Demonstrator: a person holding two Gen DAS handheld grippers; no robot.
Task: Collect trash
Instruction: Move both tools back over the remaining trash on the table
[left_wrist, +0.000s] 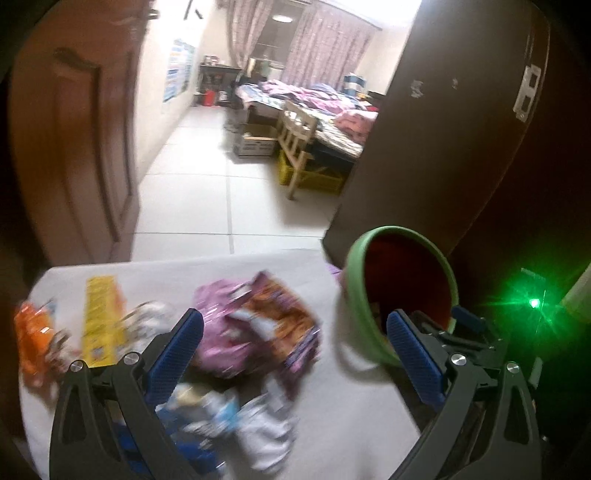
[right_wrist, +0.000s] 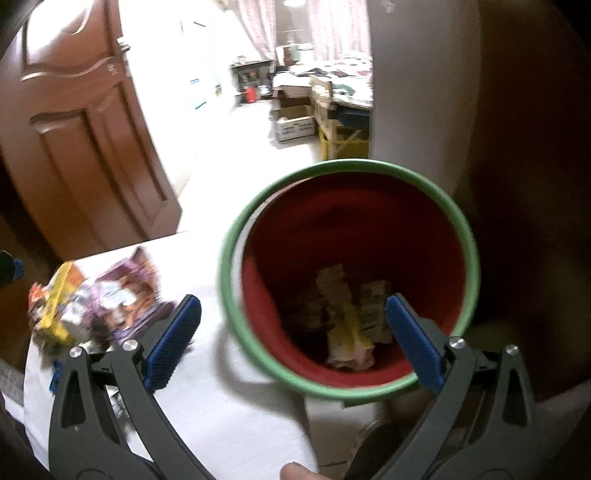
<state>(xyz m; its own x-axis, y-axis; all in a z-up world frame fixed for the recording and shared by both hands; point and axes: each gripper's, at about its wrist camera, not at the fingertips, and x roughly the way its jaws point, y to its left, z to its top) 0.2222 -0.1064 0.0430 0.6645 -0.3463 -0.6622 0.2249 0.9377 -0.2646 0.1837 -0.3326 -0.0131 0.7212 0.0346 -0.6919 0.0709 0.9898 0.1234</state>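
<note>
A pile of snack wrappers lies on a white table (left_wrist: 351, 406): a pink and orange-purple bag (left_wrist: 258, 325), a yellow box (left_wrist: 101, 317), an orange packet (left_wrist: 33, 332) and blue-white wrappers (left_wrist: 229, 417). A green bin with a red inside (right_wrist: 351, 273) stands at the table's right end and holds crumpled wrappers (right_wrist: 347, 325). My left gripper (left_wrist: 295, 350) is open and empty above the pile. My right gripper (right_wrist: 291, 339) is open and empty over the bin's near rim. The pile also shows in the right wrist view (right_wrist: 103, 299).
A brown door (left_wrist: 74, 147) stands open on the left and a dark panel (left_wrist: 443, 129) on the right. Beyond lies a tiled floor (left_wrist: 221, 192) with a bed, a wooden chair (left_wrist: 295, 144) and boxes. A green light (left_wrist: 533, 302) glows at right.
</note>
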